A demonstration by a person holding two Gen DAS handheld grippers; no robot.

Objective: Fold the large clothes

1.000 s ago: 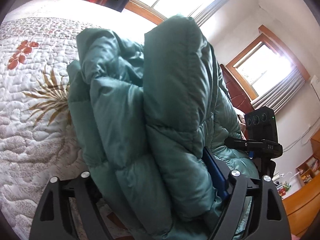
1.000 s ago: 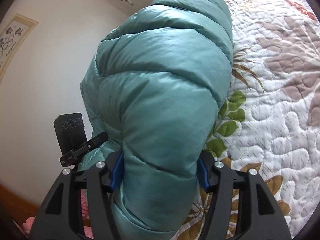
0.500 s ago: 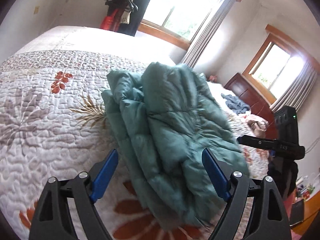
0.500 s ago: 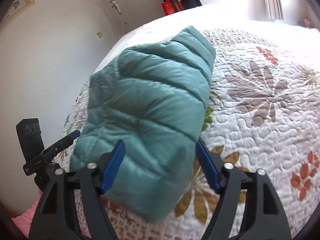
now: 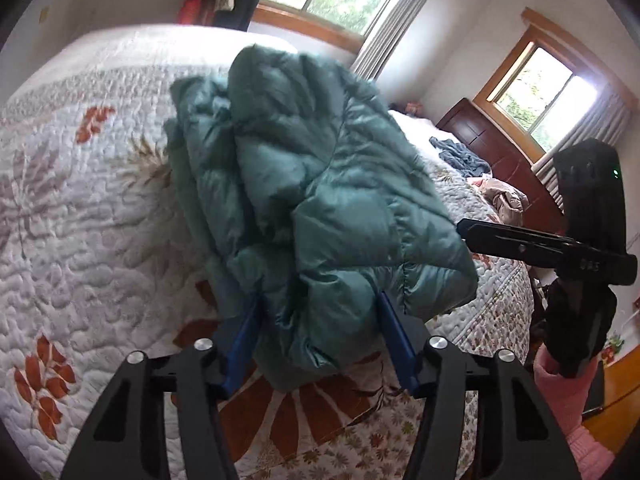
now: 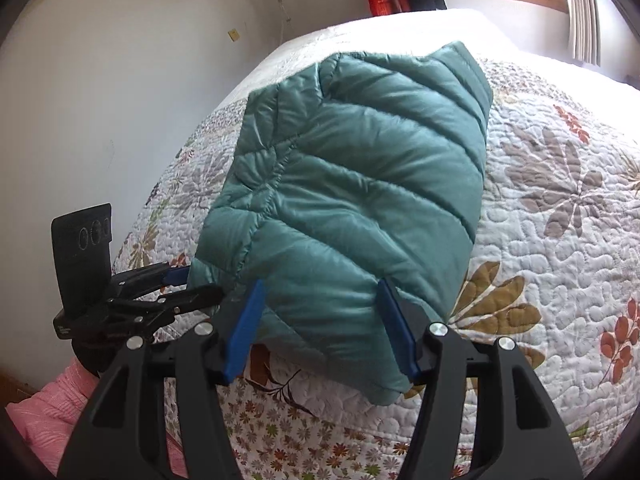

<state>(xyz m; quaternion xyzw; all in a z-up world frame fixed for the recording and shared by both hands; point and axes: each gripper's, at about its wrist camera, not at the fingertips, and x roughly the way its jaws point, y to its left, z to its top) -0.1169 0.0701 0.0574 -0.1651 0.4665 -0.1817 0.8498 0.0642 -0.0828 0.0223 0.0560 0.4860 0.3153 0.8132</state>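
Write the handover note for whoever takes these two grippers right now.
Left gripper: open, jaws either side of the near edge of the green puffer jacket, not clamped.
Right gripper: open too, jaws straddling the jacket's near end.
Jacket: folded into a thick bundle, lying on the floral quilt near the bed's corner.
Done: the folding looks finished and the bundle is set down.
Left: probably just draw both grippers back; check the layers on the left side, which look slightly uneven. Other clothes lie further along the bed.
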